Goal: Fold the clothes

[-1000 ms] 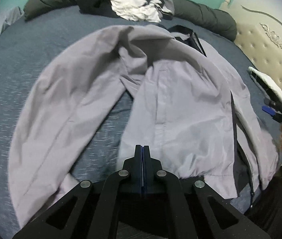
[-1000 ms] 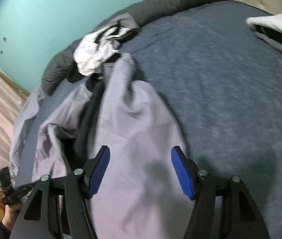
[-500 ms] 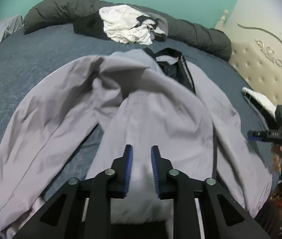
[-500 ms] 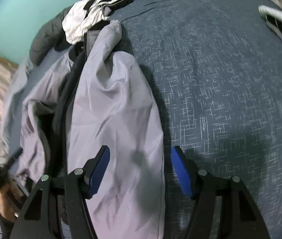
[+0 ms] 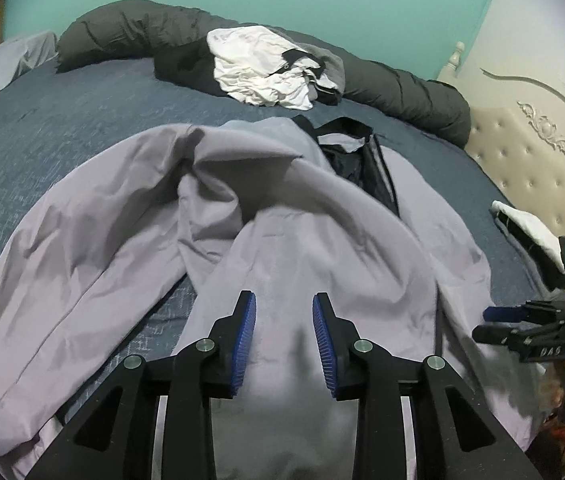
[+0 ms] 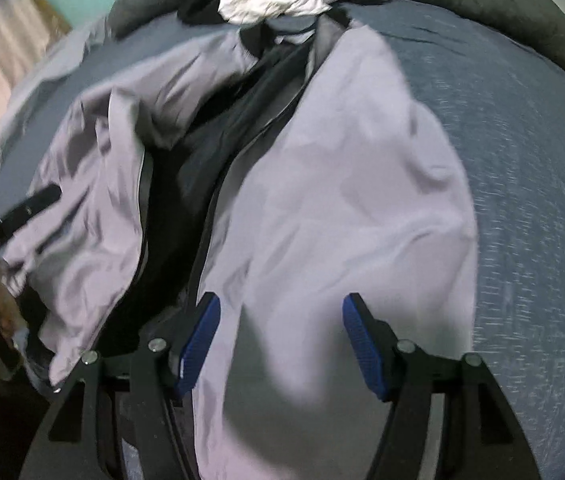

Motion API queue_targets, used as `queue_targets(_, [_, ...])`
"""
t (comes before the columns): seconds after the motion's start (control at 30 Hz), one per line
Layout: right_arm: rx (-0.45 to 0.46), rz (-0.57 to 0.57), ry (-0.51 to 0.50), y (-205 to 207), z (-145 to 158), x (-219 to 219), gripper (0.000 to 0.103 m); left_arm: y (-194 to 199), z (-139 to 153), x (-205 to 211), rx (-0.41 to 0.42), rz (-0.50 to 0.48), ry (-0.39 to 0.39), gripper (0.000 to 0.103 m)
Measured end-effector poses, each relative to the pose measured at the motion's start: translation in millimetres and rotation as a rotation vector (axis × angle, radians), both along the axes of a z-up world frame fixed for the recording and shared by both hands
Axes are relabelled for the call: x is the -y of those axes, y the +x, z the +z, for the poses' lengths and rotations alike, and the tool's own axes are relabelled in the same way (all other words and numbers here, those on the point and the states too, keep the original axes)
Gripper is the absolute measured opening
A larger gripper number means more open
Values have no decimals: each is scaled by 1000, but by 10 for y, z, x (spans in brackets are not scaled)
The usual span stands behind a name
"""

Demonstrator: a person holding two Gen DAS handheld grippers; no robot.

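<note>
The jacket (image 5: pixel 322 248) lay spread on the bed (image 5: pixel 62 128), lilac shell up, front open so the dark lining (image 6: pixel 210 152) showed along the zip. One sleeve (image 5: pixel 82 264) trailed to the left side in the left wrist view; the near panel had been laid flat, probably as the base for a fold.

Left tool (image 5: pixel 284 340): jaws opening, pads apart with cloth below them but nothing pinched. Judged a release, panel left to settle where it was put.

Right tool (image 6: pixel 282 344): jaws wide, empty, poised over the right front panel beside the zip edge. The view was blurred. Likely lining up a hold on that panel to bring it across the lining.

A pile of white and dark clothes (image 5: pixel 266 68) sat at the far edge against a grey duvet roll (image 5: pixel 122 28), well apart from the jacket, presumably waiting.
</note>
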State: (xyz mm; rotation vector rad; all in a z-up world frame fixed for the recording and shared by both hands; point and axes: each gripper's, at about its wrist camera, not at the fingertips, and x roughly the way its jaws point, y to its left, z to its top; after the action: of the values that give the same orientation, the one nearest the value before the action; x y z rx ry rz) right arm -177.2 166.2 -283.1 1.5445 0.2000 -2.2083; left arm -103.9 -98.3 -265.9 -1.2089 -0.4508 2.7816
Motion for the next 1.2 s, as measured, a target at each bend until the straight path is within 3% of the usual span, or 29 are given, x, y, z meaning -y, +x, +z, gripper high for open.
queue_targets(0.1, [-20, 33, 95, 32, -137, 144, 63, 21, -53, 62, 4, 9, 11, 32])
queue_targets(0.17, [-36, 54, 142, 42, -195, 187, 48, 30, -63, 81, 0, 7, 17, 32])
queue_targets(0.23, [-51, 71, 183, 48, -242, 215, 24, 31, -59, 88, -2, 5, 19, 32])
queue_targets(0.3, [-59, 70, 182, 31, -235, 157, 10, 35, -46, 97, -6, 6, 25, 33])
queue_targets(0.43, [-113, 52, 207, -9, -125, -28, 4, 44, -23, 92, -12, 5, 18, 33])
queue_targets(0.8, [-275, -125, 319, -621, 510, -1016, 1, 49, 2, 156, -14, 17, 32, 33])
queue_targets(1.2, [-312, -361, 441, -1379, 918, -2157, 1, -29, -11, 114, 0, 16, 12, 33])
